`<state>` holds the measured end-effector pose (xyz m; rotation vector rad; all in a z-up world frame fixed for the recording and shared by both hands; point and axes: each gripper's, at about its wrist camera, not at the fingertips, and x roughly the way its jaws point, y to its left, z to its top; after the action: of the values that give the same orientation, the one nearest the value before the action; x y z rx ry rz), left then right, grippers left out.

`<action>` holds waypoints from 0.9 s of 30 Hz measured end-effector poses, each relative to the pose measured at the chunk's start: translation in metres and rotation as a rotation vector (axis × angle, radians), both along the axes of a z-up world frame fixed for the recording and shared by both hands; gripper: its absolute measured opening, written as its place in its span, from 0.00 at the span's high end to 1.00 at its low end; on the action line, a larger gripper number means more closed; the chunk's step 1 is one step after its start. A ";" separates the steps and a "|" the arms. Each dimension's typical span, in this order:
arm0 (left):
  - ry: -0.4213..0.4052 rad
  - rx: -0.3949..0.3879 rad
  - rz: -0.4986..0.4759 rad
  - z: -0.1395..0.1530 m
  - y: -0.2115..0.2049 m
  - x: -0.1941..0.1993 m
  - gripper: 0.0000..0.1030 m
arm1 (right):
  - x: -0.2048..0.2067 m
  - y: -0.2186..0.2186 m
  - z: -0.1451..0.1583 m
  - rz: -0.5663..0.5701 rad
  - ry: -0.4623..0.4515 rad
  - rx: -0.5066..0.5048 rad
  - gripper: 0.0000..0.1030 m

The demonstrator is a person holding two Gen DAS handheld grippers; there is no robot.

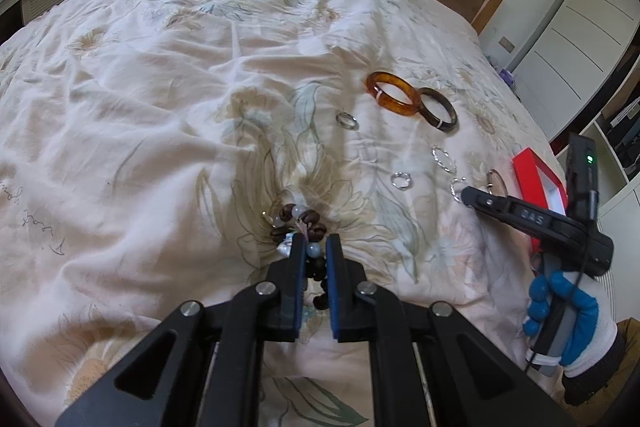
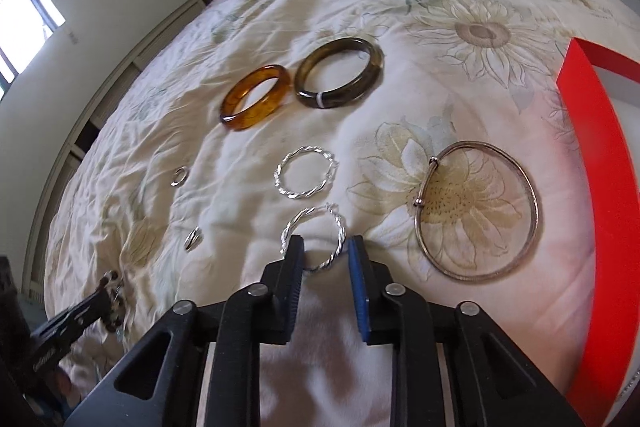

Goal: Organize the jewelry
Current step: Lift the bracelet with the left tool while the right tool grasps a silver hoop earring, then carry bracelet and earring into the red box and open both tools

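Jewelry lay scattered on the bed [image 1: 160,99], the red box [image 2: 600,167] apparently unfilled; the left claw [image 1: 314,247] pinched a beaded bracelet [image 1: 298,221], the right claw [image 2: 326,251] straddled a twisted silver hoop [image 2: 316,239].

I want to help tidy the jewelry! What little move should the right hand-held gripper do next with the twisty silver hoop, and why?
Probably lift a little. The right hand-held gripper has its jaws around the nearer twisted silver hoop, though whether the pads already pinch it is unclear. A small lift would show if it holds; then the red box waits just to the right. The left hand-held gripper is already closed on the beaded bracelet.
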<state>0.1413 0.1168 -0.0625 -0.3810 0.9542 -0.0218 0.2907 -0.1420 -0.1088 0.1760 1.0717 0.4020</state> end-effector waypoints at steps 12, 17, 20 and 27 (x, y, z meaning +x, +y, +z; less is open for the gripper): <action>-0.046 0.025 -0.010 0.029 -0.011 -0.010 0.93 | -0.017 0.005 0.018 0.045 -0.048 -0.029 0.96; -0.076 0.030 -0.017 0.051 -0.021 -0.021 0.93 | -0.046 -0.010 0.045 0.050 -0.087 -0.014 0.96; -0.090 0.026 -0.022 0.062 -0.028 -0.028 0.93 | -0.060 -0.024 0.059 0.043 -0.106 -0.007 0.96; -0.120 0.009 -0.091 0.088 -0.063 -0.033 0.93 | -0.092 -0.069 0.093 -0.023 -0.164 0.010 0.96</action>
<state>0.1087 0.0535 0.0251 -0.3239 0.8521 -0.1220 0.1986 -0.2114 -0.0160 0.1617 0.9060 0.3945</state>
